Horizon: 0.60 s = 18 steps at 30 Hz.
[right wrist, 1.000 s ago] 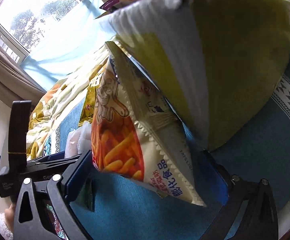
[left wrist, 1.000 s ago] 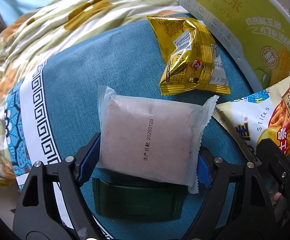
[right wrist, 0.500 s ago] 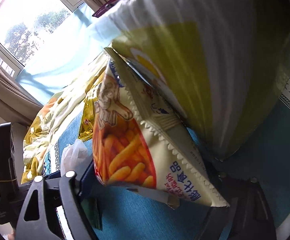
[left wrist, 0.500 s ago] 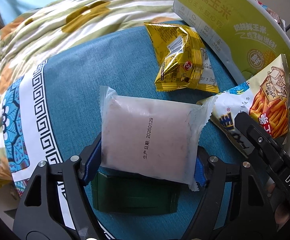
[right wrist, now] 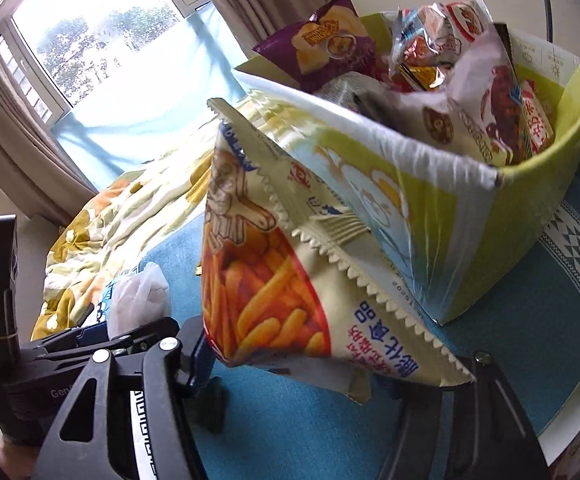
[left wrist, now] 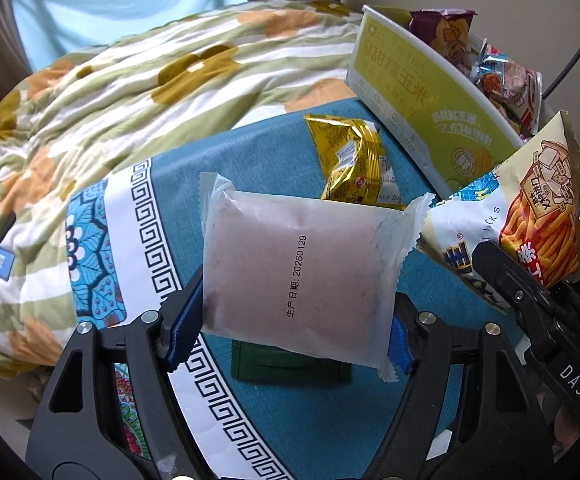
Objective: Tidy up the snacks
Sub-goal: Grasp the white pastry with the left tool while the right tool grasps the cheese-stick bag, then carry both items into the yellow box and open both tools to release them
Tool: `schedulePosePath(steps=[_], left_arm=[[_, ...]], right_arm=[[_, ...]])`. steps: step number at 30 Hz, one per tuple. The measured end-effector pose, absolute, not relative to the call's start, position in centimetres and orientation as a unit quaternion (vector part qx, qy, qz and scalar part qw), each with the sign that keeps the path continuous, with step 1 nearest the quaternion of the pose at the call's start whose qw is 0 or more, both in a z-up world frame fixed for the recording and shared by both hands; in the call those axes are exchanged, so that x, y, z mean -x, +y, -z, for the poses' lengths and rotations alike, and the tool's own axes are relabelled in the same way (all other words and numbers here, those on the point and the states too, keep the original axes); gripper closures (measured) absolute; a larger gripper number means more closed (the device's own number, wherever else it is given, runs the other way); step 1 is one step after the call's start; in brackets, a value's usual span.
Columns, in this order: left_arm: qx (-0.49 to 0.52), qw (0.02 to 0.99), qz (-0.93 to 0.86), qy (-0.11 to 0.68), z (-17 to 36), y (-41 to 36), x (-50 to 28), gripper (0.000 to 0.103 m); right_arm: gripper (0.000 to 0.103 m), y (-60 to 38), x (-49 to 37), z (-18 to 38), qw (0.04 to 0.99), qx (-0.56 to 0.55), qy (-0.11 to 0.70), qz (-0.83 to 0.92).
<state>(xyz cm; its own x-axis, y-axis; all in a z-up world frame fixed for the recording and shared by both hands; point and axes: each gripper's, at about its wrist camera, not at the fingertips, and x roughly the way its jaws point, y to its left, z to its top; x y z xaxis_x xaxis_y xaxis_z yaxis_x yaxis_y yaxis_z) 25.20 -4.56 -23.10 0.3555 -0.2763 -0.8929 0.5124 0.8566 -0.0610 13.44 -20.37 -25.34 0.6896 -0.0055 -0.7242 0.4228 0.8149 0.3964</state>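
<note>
Gripping a frosted pouch (left wrist: 297, 276) by its two side edges, the left gripper (left wrist: 286, 332) holds it clear above the blue cloth (left wrist: 250, 160), over a dark green packet (left wrist: 290, 368). The right gripper (right wrist: 329, 364) has just been closing its jaws and now pinches a fries bag (right wrist: 274, 280), lifted off the cloth just beside the green box (right wrist: 529, 200). That box is heaped with snacks, a purple bag (right wrist: 321, 44) among them. A gold packet (left wrist: 353, 160) lies on the cloth near the box's long side. A flowered quilt (left wrist: 130, 80) lies behind.
</note>
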Motion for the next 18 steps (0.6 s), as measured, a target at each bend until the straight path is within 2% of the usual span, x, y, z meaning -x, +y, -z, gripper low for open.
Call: schedulePosePath(steps=[8, 18], left_arm=[[-0.101, 0.841, 0.252, 0.468, 16.1, -3.8, -23.3, 0.031], [-0.055, 0.871, 0.244, 0.422, 9.5, -8.1, -20.8, 0.031]], right_arm=[[0.044, -19.3, -12.0, 18.4, 0.897, -0.254, 0.349, 0.095], [0.044, -23.3, -10.8, 11.1, 0.919, -0.241, 0.306, 0.051]])
